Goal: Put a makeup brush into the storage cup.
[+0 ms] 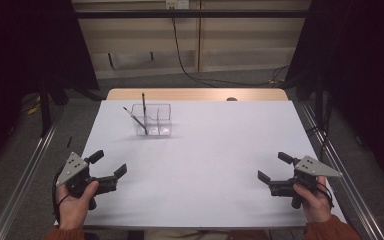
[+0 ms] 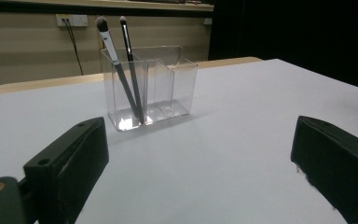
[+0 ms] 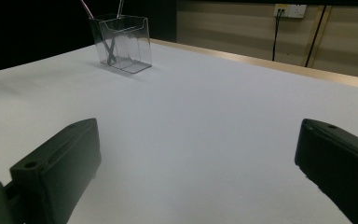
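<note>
left gripper: jaws wide, holding nothing | right gripper: jaws wide, holding nothing | clear plastic compartment organiser: far-left of white tabletop, well apart from both | two slim dark makeup brushes (crossed, leaning) in its left compartment

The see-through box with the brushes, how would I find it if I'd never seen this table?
Start at the white table and look to its far left part, ahead of the left gripper. There stands a clear plastic organizer split into compartments. It is see-through, and two makeup brushes lean together in its one end compartment, bristles up.
</note>
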